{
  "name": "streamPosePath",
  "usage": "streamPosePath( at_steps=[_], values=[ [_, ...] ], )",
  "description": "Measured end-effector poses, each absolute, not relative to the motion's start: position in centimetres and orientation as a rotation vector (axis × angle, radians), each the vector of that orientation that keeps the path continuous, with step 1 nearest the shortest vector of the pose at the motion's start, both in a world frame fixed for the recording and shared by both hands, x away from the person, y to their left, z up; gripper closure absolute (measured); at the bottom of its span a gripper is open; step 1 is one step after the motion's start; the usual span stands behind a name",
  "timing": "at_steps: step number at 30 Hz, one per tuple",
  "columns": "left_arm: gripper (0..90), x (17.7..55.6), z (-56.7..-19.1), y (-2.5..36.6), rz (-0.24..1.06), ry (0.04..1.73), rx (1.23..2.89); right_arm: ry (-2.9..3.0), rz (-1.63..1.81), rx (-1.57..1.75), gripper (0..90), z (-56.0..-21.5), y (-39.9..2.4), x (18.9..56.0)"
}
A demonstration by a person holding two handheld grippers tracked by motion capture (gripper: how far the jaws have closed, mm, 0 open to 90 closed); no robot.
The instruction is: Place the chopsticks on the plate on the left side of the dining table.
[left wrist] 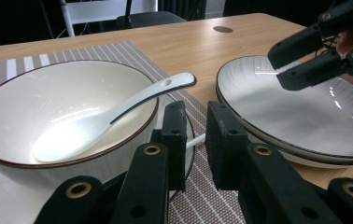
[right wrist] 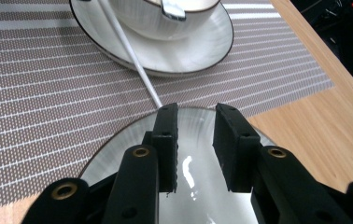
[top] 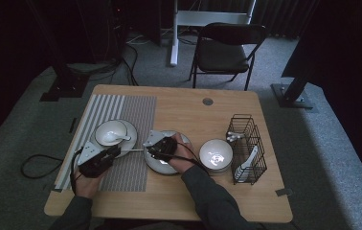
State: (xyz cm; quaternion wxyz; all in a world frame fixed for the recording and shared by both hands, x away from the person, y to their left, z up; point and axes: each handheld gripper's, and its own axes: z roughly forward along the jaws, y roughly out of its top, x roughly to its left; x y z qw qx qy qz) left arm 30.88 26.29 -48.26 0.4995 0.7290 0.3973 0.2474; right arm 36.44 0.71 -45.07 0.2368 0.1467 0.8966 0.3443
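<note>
Black left tongs [left wrist: 194,133] stood with a narrow gap between their jaws, a thin white stick [left wrist: 196,140] lying in it; whether they pinched it I could not tell. Just ahead sat the bowl [left wrist: 48,100] with its spoon [left wrist: 114,114]. Right tongs [right wrist: 195,140] hung parted, gripping nothing, over the plate [right wrist: 118,156].

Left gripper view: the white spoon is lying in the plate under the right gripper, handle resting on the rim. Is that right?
Not quite. The left gripper view shows the white spoon lying in the bowl on the striped mat, handle resting on that bowl's rim. The plate under the right gripper holds no spoon.
</note>
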Motion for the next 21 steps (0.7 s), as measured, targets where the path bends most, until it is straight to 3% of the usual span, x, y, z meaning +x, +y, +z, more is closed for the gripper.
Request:
streamPosePath(
  at_steps=[21],
  values=[
    [76.8, 31.7, -47.5, 23.7, 0.571, 0.895, 1.779, 2.452, 0.976, 0.512, 69.5, -46.2, -0.9, 35.0]
  ],
)
